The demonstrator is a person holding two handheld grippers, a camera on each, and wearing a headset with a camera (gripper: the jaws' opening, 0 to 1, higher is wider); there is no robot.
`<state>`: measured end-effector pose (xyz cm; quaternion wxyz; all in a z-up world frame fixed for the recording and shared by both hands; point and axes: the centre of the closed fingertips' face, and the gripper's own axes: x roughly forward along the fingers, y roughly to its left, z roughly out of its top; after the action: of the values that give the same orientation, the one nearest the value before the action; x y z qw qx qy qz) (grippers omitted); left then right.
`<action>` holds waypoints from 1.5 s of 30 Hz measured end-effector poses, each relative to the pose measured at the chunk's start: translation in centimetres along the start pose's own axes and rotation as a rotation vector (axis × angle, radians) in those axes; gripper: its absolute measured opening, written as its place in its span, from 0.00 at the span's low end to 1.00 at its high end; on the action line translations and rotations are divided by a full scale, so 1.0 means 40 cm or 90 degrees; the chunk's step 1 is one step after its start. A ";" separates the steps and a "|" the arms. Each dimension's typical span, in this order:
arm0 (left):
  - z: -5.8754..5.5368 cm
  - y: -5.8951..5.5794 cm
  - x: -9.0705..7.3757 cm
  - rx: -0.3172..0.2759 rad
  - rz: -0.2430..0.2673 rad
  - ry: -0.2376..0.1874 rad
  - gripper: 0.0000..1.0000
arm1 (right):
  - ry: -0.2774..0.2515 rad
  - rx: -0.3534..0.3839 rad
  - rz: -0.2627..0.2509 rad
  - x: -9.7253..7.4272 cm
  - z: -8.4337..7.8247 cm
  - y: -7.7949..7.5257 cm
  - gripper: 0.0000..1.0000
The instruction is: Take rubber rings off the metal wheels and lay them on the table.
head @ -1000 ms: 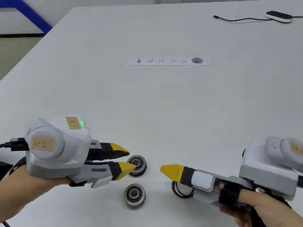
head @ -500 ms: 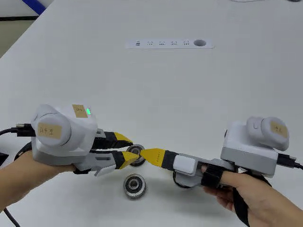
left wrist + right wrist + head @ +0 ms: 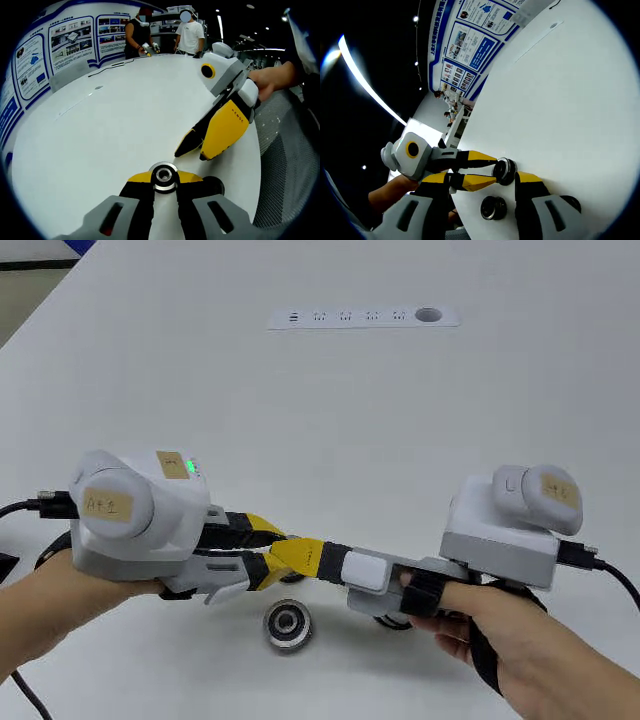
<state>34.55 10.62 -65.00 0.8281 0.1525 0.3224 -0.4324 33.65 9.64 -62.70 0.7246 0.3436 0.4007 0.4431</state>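
A small metal wheel (image 3: 164, 176) sits between the yellow tips of my left gripper (image 3: 164, 179), which is shut on it just above the white table (image 3: 400, 440). In the head view my left gripper (image 3: 266, 551) is at the lower left, and the wheel is hidden behind the right gripper's yellow tip. My right gripper (image 3: 296, 558) reaches in from the right, open, with its tips at that wheel (image 3: 504, 171). A second wheel (image 3: 288, 625) lies on the table just in front. A black rubber ring (image 3: 571, 202) lies beneath the right gripper.
A flush socket strip (image 3: 365, 316) is set into the table further back. A black cable (image 3: 20, 508) runs off the left gripper at the left edge. Several people stand at the table's far end (image 3: 165, 30).
The right gripper has moved left from beside the loose ring until its tips meet the wheel at the left gripper's jaws. The left gripper stayed put. The head camera tilted down.
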 end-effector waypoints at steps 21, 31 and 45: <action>0.004 0.009 0.001 0.013 -0.011 0.006 0.14 | 0.008 -0.004 0.005 0.025 -0.006 -0.006 0.56; 0.007 0.013 0.004 0.024 -0.013 0.013 0.13 | 0.008 0.001 0.007 0.036 -0.004 -0.008 0.56; 0.002 0.015 0.008 0.026 -0.005 0.020 0.13 | 0.003 0.038 0.025 0.036 -0.006 -0.013 0.51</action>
<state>35.21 10.73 -65.15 0.8179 0.1747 0.3271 -0.4400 34.04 10.79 -63.62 0.7043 0.3716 0.4085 0.4461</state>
